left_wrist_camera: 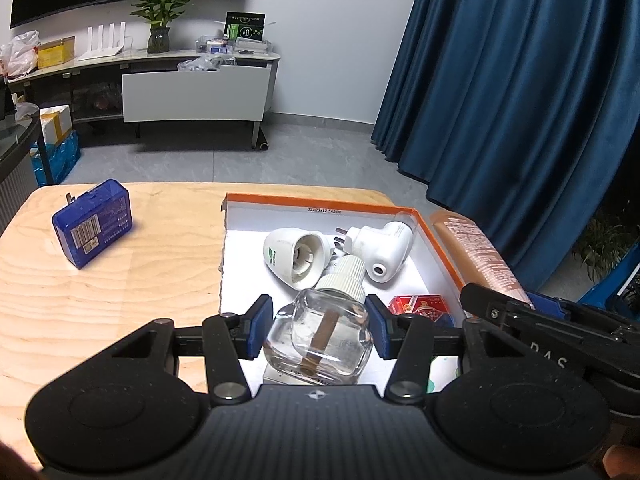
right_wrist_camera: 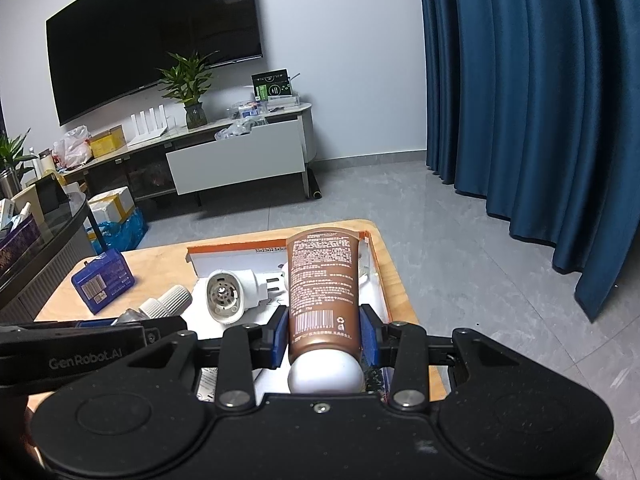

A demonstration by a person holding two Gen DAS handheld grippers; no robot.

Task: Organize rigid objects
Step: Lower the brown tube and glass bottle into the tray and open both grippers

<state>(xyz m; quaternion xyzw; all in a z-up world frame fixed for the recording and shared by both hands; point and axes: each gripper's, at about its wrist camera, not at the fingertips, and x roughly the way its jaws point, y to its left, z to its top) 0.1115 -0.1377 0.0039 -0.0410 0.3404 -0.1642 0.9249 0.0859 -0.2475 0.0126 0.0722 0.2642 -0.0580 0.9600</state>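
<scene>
The left gripper (left_wrist_camera: 318, 326) clenched a clear glass bottle (left_wrist_camera: 320, 338) between its fingers (left_wrist_camera: 256, 330), its ribbed white cap pointing away, above the orange-rimmed box (left_wrist_camera: 320, 200). The right gripper (right_wrist_camera: 324, 334) clenched a brown tube (right_wrist_camera: 322, 280), white cap nearest the camera. Beyond the fingers lay two white plug-in units (left_wrist_camera: 296, 258) in the box; farther left, a blue case (left_wrist_camera: 94, 228) stood on the bench (left_wrist_camera: 120, 288).
</scene>
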